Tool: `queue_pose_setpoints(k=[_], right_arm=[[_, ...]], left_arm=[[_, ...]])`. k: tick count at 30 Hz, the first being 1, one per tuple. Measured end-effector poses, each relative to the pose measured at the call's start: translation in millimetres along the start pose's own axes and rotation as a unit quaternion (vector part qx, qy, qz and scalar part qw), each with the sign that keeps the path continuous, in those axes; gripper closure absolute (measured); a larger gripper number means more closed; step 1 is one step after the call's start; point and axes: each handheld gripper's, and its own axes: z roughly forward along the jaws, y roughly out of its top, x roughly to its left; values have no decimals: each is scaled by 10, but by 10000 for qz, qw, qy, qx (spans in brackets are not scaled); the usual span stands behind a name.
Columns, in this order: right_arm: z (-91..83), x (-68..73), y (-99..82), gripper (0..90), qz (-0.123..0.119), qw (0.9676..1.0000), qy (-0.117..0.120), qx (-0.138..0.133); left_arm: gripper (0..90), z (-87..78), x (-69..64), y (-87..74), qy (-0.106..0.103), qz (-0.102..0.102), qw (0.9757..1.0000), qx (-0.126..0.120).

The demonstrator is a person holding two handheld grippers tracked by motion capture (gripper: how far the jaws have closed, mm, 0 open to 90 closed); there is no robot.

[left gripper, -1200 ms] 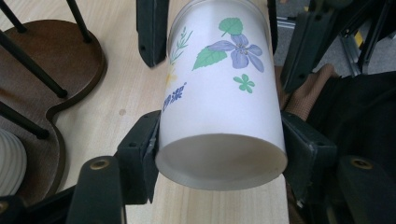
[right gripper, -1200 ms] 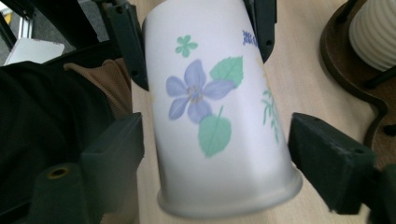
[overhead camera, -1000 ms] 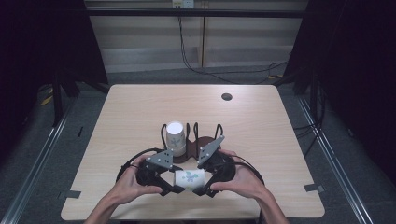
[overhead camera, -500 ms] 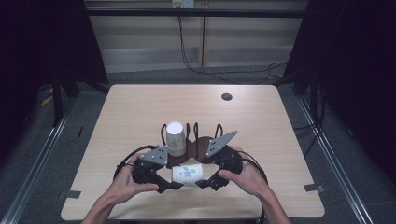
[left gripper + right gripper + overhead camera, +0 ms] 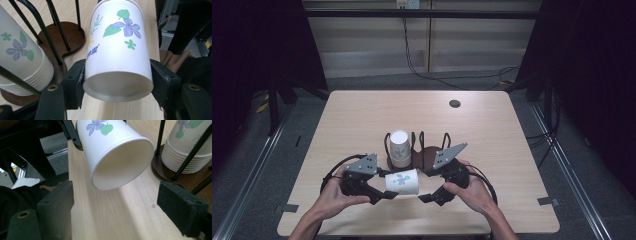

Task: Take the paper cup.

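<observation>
A white paper cup (image 5: 402, 182) with a flower print lies on its side just above the table. My left gripper (image 5: 382, 186) is shut on its base end, the jaws pressing both sides of the cup (image 5: 117, 50). The cup's open mouth (image 5: 122, 162) faces my right gripper (image 5: 117, 205), which stands open a short way off with nothing between its pads. In the high view the right gripper (image 5: 426, 186) sits just right of the cup. Behind them a stack of matching cups (image 5: 399, 146) stands upside down in a black wire holder on a brown wooden base (image 5: 429, 154).
The stack (image 5: 20, 57) and the holder's base (image 5: 72, 37) are close to the left of the held cup. A small dark round hole (image 5: 455, 103) marks the far right of the wooden table (image 5: 512, 150). Black cables loop around both hands near the front edge.
The right gripper has drawn back to the right, away from the cup's mouth. The cup stays in the left gripper and has shifted slightly left.
</observation>
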Motion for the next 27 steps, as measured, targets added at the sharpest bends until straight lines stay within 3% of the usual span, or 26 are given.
queue_pose_setpoints(k=[13,27], right_arm=[[-67,-29,-59,136,129,9991,29,-396],[-90,-58,-110,135,392,9934,220,-1060]], left_arm=[[363,21,-40,-47,-60,-58,9988,-483],[363,-3,-47,-23,-22,-107,9969,-782]])
